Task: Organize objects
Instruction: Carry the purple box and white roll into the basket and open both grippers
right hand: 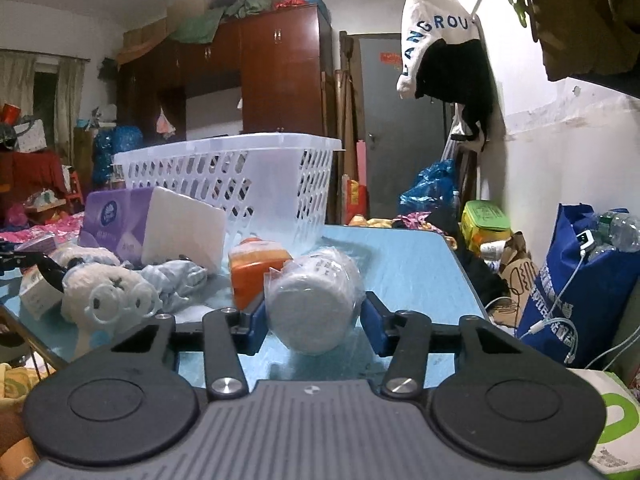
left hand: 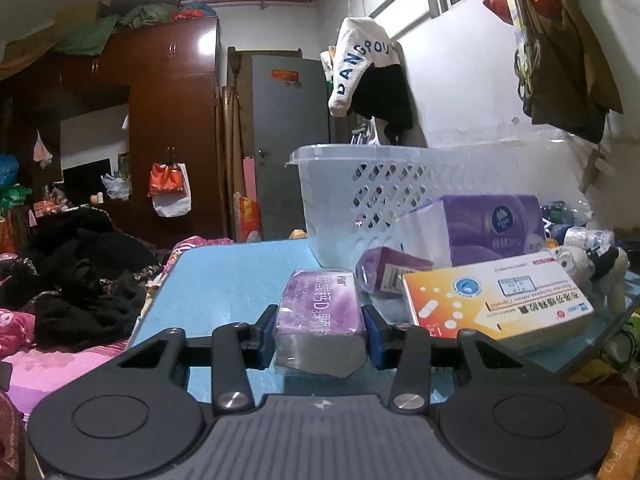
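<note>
Left gripper [left hand: 320,330] low over the blue surface [left hand: 232,280], fingers [left hand: 262,334] bracketing the purple box [left hand: 320,320] on both short sides. Pads look touching or nearly so; box appears pinched but resting or barely lifted, cannot tell which. Grip across the narrow width, probably because that span fits the opening.

Right gripper [right hand: 314,322] near the right edge of the surface, fingers [right hand: 376,328] either side of the wrapped white roll [right hand: 312,300], roll end-on toward the camera. Left pad against the wrap, right pad with a slim gap, so closing or loosely holding; not firmly clenched as far as visible. Approach along the roll's axis likely to stop it rolling off.

White perforated basket [right hand: 240,184] at the far edge of the surface, open top up, apparently the target bin for loose items. Purple tissue pack [right hand: 116,220] leaning just in front of the basket. Orange-and-white medicine box [left hand: 500,296] lying flat beside the purple box, toward the right edge in the left view. Orange packet [right hand: 256,268] just behind the roll. Plush toy [right hand: 108,292] toward the near left edge in the right view.

Judgement: both items about to go up and into the basket; thin plastic wrap on roll may slip.
</note>
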Motion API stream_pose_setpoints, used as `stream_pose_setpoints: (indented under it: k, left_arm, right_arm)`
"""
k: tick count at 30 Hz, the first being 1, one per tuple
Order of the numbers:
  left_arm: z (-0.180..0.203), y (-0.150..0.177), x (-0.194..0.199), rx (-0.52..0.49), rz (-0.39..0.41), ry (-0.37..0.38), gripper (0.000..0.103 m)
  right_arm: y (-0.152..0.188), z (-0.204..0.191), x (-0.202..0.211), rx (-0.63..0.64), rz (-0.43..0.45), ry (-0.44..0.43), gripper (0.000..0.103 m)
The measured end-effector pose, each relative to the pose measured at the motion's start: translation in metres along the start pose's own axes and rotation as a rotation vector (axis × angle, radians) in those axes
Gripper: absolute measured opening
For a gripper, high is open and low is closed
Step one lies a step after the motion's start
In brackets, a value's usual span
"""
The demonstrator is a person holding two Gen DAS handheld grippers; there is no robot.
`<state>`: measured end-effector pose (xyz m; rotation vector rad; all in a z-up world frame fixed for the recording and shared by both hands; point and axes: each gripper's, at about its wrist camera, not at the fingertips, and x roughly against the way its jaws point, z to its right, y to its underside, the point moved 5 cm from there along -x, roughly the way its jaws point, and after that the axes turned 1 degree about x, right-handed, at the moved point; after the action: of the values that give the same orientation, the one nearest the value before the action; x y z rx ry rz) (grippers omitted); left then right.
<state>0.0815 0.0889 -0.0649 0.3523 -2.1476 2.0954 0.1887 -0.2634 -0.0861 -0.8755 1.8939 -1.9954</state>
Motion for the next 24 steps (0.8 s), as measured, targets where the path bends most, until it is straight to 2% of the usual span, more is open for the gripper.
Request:
stream_pose_setpoints:
  k: [8, 14, 16, 18, 21, 24]
  left_arm:
    - [0.009, -0.028, 0.009, -0.002, 0.066, 0.021, 0.047]
    - [0.028, -0.098, 0.002, -0.007, 0.133, 0.054, 0.047]
    - [0.034, -0.125, -0.018, 0.014, 0.109, 0.067, 0.047]
    - [0.04, -0.15, -0.047, 0.031, 0.052, 0.09, 0.047]
    - [0.05, -0.177, -0.107, 0.035, -0.113, 0.101, 0.047]
    - [0.055, -0.188, -0.161, 0.033, -0.271, 0.078, 0.047]
  right_arm:
    - [-0.022, 0.008, 0.007, -0.06, 0.046, -0.062, 0.052]
    - [-0.086, -0.004, 0.001, -0.009, 0.113, -0.135, 0.052]
    - [-0.114, -0.014, -0.013, 0.012, 0.118, -0.158, 0.052]
    - [-0.136, -0.024, -0.033, 0.041, 0.104, -0.163, 0.052]
    - [-0.158, -0.043, -0.075, 0.099, 0.033, -0.125, 0.052]
    - [-0.164, -0.05, -0.125, 0.096, -0.1, -0.126, 0.052]
